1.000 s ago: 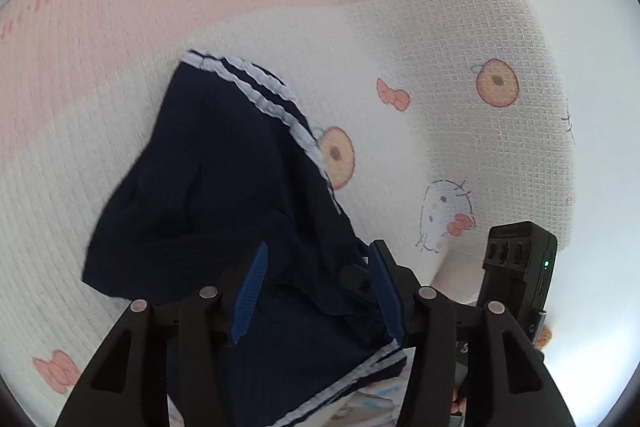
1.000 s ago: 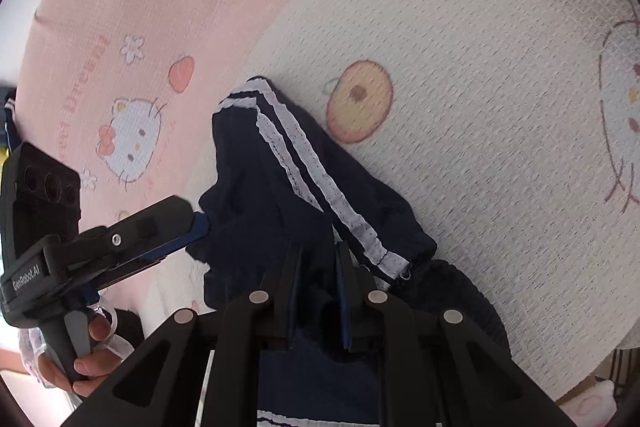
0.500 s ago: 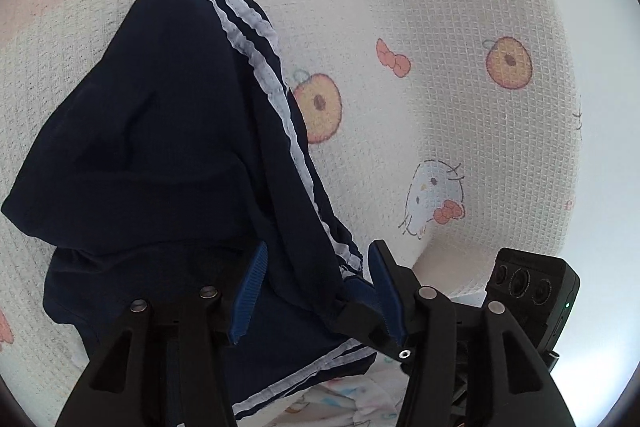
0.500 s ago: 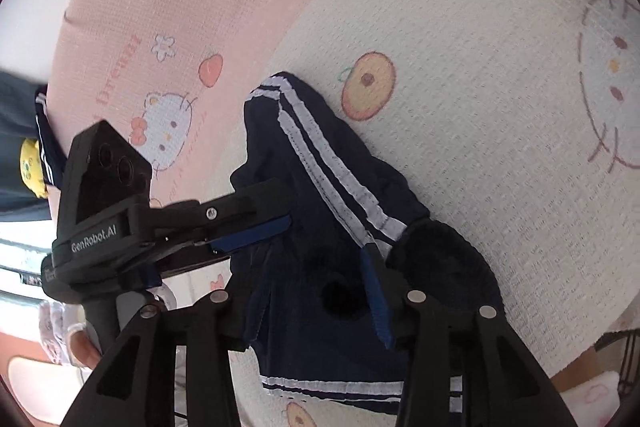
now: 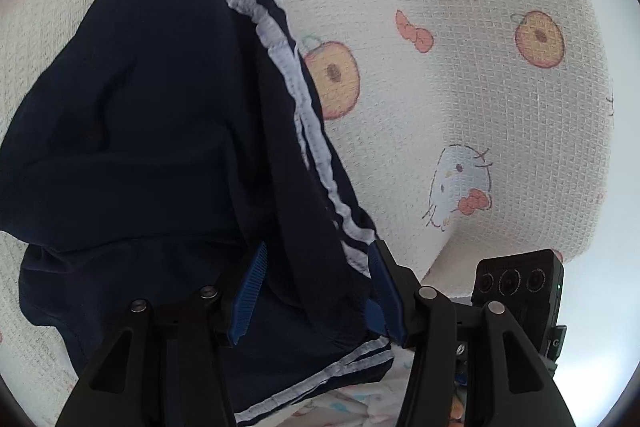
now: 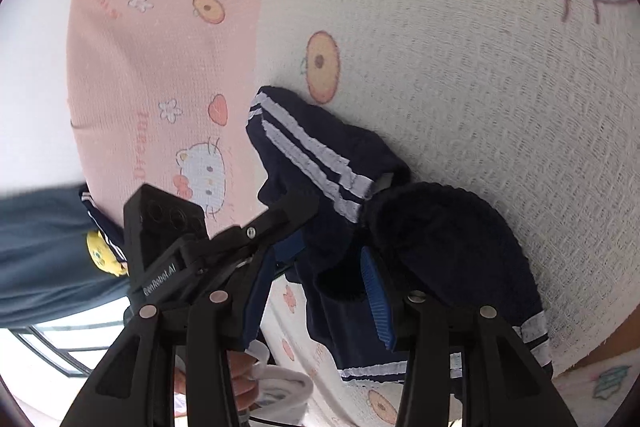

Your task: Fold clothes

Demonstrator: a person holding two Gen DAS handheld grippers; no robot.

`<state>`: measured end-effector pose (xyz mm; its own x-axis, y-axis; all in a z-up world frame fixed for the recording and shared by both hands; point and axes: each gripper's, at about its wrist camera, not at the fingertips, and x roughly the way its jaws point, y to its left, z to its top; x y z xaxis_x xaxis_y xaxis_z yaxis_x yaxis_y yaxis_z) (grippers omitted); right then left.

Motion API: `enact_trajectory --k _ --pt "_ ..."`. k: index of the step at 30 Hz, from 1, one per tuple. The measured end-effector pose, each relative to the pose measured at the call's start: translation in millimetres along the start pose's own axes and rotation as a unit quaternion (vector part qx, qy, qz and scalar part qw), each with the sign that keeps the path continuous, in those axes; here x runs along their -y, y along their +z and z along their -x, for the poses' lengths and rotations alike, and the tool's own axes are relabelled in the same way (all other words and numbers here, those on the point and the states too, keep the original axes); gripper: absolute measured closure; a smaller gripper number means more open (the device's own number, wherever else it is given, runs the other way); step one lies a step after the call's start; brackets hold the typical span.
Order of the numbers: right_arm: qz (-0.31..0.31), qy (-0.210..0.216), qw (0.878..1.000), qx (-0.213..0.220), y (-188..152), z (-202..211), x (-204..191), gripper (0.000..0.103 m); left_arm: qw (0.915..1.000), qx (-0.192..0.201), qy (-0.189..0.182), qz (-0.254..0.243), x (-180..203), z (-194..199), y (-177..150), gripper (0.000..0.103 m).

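A navy garment (image 5: 160, 131) with two white stripes (image 5: 280, 55) lies bunched on the printed bed cover (image 5: 440, 99). My left gripper (image 5: 316, 291) hovers low over its near end, open. Dark fabric sits between the blue pads, and the ribbed face of the left pad (image 5: 248, 291) is bare. In the right wrist view the garment (image 6: 440, 239) lies crumpled with a striped edge (image 6: 312, 155). My right gripper (image 6: 316, 303) is open over it, fabric lying loose between the pads. One finger (image 6: 296, 205) of the left gripper reaches in from the left onto the cloth.
The cover has a pink band (image 6: 160, 67) and a cream part with cartoon prints. Its edge drops off at the lower right (image 6: 592, 347). A person's blue sleeve (image 6: 40, 247) and a hand (image 6: 240, 387) are at the left. The right gripper's camera housing (image 5: 516, 283) shows beside the left gripper.
The right gripper's jaws opened and let go of the fabric, and its view rolled. The left gripper sank closer to the garment, which now fills more of its view.
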<state>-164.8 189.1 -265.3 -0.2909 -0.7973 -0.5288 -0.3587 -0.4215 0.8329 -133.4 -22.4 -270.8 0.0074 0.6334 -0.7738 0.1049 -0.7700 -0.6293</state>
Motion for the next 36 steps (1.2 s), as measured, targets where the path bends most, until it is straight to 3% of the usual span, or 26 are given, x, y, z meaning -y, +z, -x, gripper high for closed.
enact_trajectory --k 7,10,15,16,17,18,20,22,27,30,31,32,34,36 --pt "-0.031 0.023 0.999 0.01 15 0 6 0.059 0.9998 -0.004 -0.019 0.002 -16 -5 -5 0.054" --pt "-0.043 0.007 0.999 0.015 23 -1 3 0.059 0.9997 -0.008 -0.019 0.007 -19 -4 -3 0.054" --pt "-0.073 0.001 0.997 0.029 37 -4 1 0.059 0.9999 0.01 -0.003 -0.001 -18 -3 -7 0.062" --pt "-0.071 -0.002 0.997 0.036 38 -4 0 0.059 0.9996 0.025 0.007 -0.01 -15 -2 -10 0.068" --pt "-0.067 -0.01 0.997 0.045 38 -3 -1 0.062 0.9987 0.043 0.018 -0.02 -12 0 -13 0.073" --pt "-0.062 -0.021 0.996 0.054 37 -3 -1 0.078 0.9973 0.06 0.029 -0.03 -9 1 -17 0.077" --pt "-0.052 -0.042 0.995 0.071 35 -3 -4 0.095 0.9929 0.096 0.05 -0.05 -3 4 -23 0.086" --pt "-0.035 -0.05 0.995 0.08 31 -5 -9 0.096 0.9872 0.131 0.059 -0.069 6 10 -31 0.09" --pt "0.02 -0.028 0.997 0.072 22 -8 -23 0.096 0.9717 0.16 0.11 -0.134 36 26 -52 0.09" --pt "0.049 -0.016 0.997 0.054 17 -10 -33 0.096 0.9692 0.152 0.129 -0.145 49 35 -61 0.087" --pt "0.055 -0.014 0.997 0.052 16 -9 -36 0.096 0.9694 0.148 0.133 -0.143 53 37 -62 0.078" --pt "0.058 -0.012 0.997 0.051 15 -8 -38 0.096 0.9691 0.147 0.133 -0.147 57 37 -65 0.061" --pt "0.059 -0.007 0.997 0.054 12 -4 -39 0.096 0.9664 0.15 0.133 -0.16 62 41 -67 0.046" --pt "0.056 0.001 0.996 0.063 12 1 -41 0.096 0.9642 0.149 0.141 -0.168 65 40 -65 0.046"
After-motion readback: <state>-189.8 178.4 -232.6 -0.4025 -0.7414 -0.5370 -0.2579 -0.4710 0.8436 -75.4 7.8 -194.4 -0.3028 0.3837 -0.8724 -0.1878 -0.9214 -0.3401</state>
